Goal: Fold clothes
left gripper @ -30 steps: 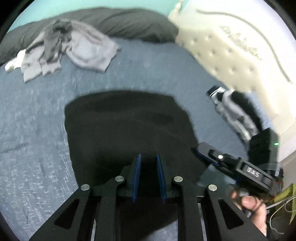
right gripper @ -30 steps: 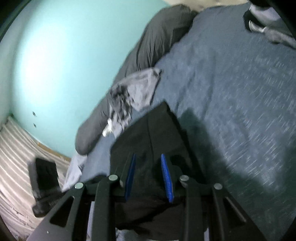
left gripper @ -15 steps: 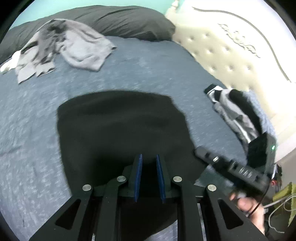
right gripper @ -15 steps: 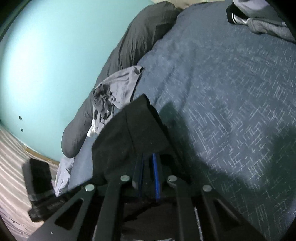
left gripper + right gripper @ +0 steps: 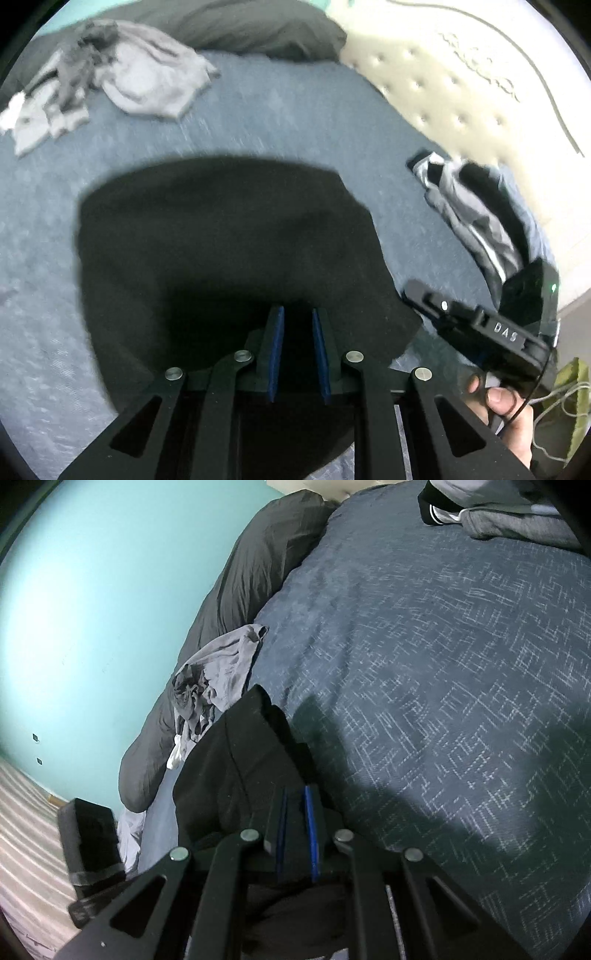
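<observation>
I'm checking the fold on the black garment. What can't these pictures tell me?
- Left wrist: black garment is motion-blurred; seams unreadable, near edge hidden under left gripper.
- Right wrist: its held edge is hidden behind right gripper.
- Grey clothes pile: blurred, items indistinguishable.

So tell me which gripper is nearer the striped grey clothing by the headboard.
Right. The right gripper lies just below that striped grey clothing; the left gripper sits farther away, over the black garment.

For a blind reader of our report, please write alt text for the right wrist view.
The right gripper is shut on the near edge of a black garment lying on a blue bedspread. Crumpled grey clothes lie behind it, by a dark pillow along a turquoise wall.
</observation>
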The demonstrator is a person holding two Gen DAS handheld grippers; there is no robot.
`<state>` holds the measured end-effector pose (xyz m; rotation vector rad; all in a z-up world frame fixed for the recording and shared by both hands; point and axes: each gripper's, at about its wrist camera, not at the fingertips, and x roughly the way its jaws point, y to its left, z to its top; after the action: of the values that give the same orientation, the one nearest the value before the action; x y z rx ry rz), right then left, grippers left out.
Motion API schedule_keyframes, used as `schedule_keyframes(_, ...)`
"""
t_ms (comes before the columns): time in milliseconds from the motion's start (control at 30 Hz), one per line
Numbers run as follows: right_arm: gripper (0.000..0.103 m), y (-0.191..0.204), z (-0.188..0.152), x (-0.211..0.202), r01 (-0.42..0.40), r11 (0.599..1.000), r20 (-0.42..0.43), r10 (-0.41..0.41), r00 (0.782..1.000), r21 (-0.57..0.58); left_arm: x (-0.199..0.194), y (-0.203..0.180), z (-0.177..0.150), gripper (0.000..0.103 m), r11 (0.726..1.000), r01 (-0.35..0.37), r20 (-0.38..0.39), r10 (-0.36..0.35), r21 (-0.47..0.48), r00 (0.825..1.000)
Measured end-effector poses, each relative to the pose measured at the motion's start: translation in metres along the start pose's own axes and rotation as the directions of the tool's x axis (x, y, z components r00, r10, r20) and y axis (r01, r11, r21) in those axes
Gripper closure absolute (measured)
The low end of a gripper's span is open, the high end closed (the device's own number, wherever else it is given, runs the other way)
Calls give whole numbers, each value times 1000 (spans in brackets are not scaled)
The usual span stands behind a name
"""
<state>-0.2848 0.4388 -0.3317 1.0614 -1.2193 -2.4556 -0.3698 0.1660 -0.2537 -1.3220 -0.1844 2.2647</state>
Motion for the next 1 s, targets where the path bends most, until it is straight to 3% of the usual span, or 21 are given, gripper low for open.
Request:
schedule_keyframes(167, 92, -4, 3, -2, -6, 1000, 11, 6, 1000, 20, -19, 36, 20, 85, 997, -30, 71, 35, -75, 997)
schedule_keyframes(267, 91, -3, 3, -1, -12, 1000, 9, 12, 1000, 14, -16, 42, 32, 85, 997, -51, 84, 56, -63, 995)
schedule_keyframes(567, 91, -3, 4, 5, -8, 1000, 7, 8, 1000, -1, 40, 48, 52, 85, 993, -107, -22, 106, -52, 994)
schedule_keyframes(700, 91, -5, 5, 6, -7, 1000, 9, 7, 1000, 5, 24, 35, 58, 85, 993, -105, 6, 106, -48, 994)
schedule_keyframes(800, 91, -7, 6, 5, -10, 1000, 16, 10, 1000, 14, 13, 12, 50, 85, 998, -57, 24, 57, -18, 998)
schedule_keyframes(1000, 91, -10, 7, 1, -6, 1000, 27, 5, 1000, 25, 25, -19, 23, 85, 999, -12, -25, 13, 41, 1000)
